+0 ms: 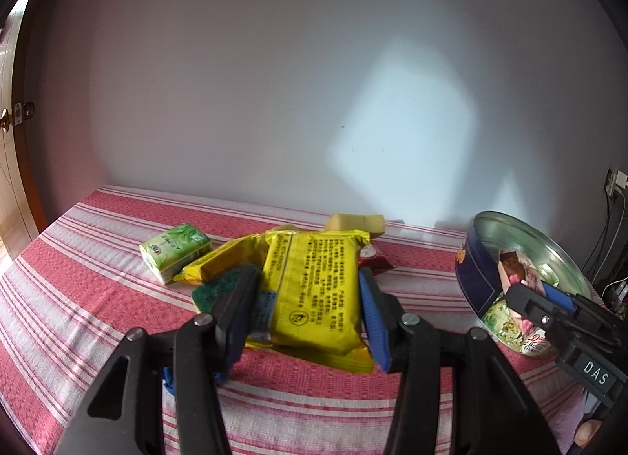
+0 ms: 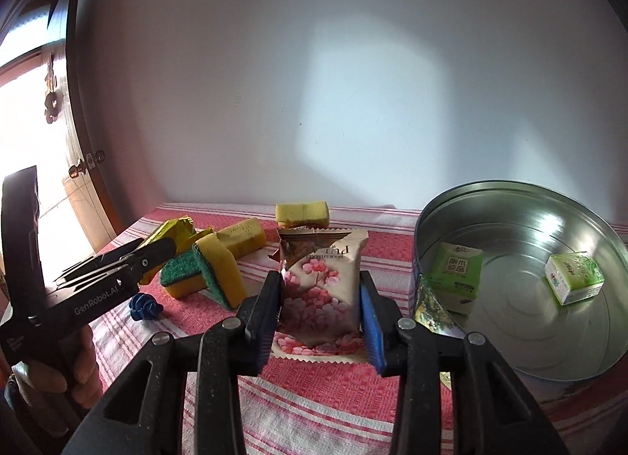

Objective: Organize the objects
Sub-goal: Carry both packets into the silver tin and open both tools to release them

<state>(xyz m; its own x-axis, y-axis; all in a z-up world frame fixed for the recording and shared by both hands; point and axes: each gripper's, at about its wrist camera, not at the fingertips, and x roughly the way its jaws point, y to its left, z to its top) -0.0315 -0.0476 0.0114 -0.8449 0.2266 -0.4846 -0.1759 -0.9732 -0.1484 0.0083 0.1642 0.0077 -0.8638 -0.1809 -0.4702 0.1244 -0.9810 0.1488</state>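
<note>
Both claws are clamped on snack packets over the striped cloth.

Closest in, the left gripper (image 1: pixel 310 311) has its pads pressed on either side of a yellow packet (image 1: pixel 314 290), lifted a little off the red-and-white tablecloth (image 1: pixel 98 298). Just past its left finger lies a green-faced sponge (image 1: pixel 214 290), and beyond that a green tissue pack (image 1: pixel 174 251); a yellow sponge (image 1: pixel 355 224) sits farther ahead of the claw. Off to its right stands a round tin (image 1: pixel 477 278). The right gripper (image 2: pixel 322 313) squeezes a pink flowered packet (image 2: pixel 322 298) between its fingers, held upright. The tin's bare metal inside (image 2: pixel 549 321) opens just to the right of this claw, with two green tissue packs (image 2: pixel 457 278) lying apart in it. A small blue ridged thing (image 2: pixel 144 306) rests on the cloth to its left.
</note>
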